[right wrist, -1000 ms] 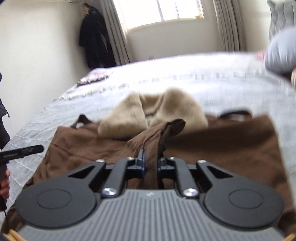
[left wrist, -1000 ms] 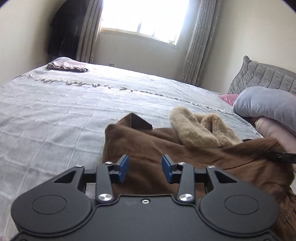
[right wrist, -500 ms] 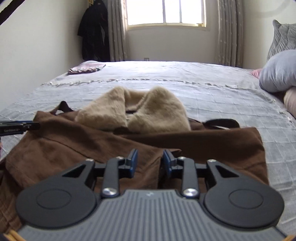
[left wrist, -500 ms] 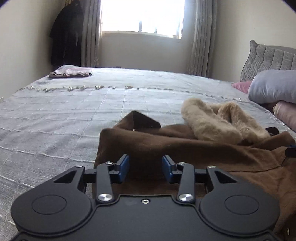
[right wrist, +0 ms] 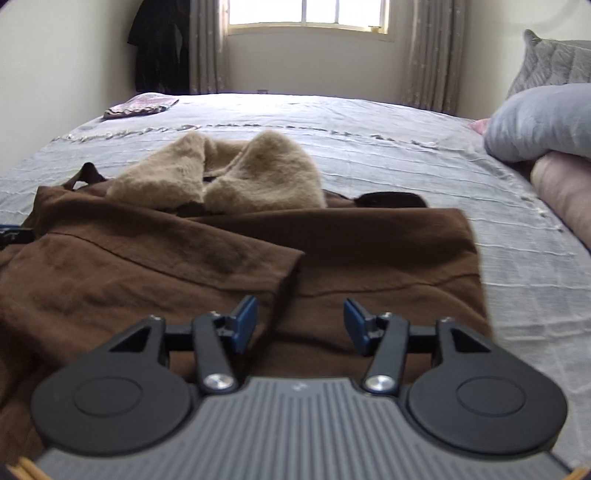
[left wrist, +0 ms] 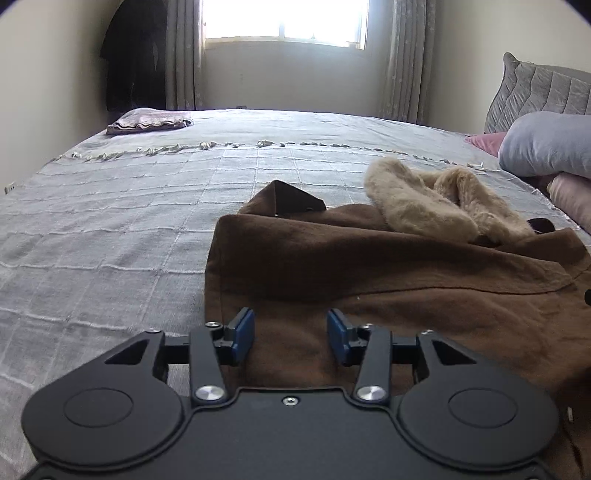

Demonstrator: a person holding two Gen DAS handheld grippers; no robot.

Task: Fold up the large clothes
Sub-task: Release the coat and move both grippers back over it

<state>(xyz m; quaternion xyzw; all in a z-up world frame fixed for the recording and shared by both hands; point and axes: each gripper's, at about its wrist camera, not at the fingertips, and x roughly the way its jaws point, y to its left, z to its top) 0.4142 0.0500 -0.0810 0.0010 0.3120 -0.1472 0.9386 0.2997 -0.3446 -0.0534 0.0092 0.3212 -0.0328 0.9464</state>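
Note:
A large brown coat [left wrist: 388,280] [right wrist: 184,266] with a tan fur collar [left wrist: 424,206] [right wrist: 236,173] lies on the grey bed [left wrist: 110,240] [right wrist: 406,155]. One sleeve is folded across its front, the cuff [right wrist: 284,266] ending just ahead of my right gripper. My left gripper [left wrist: 291,330] hovers low over the coat's left side, jaws opening, nothing pinched between the blue pads [left wrist: 242,328]. My right gripper [right wrist: 301,323] is over the coat's middle, jaws opening, and the cloth lies loose beneath the blue pads [right wrist: 356,321].
Grey and pink pillows [left wrist: 546,151] [right wrist: 543,122] are piled at the right against a quilted headboard [left wrist: 535,96]. A small folded cloth [left wrist: 147,122] [right wrist: 140,105] rests on the far left corner. A dark garment [right wrist: 159,48] hangs by the curtained window [left wrist: 284,22].
My right gripper let go of the brown sleeve it was pinching and lowered; the sleeve now lies flat across the coat. My left gripper's jaws stand wider, closer to the coat.

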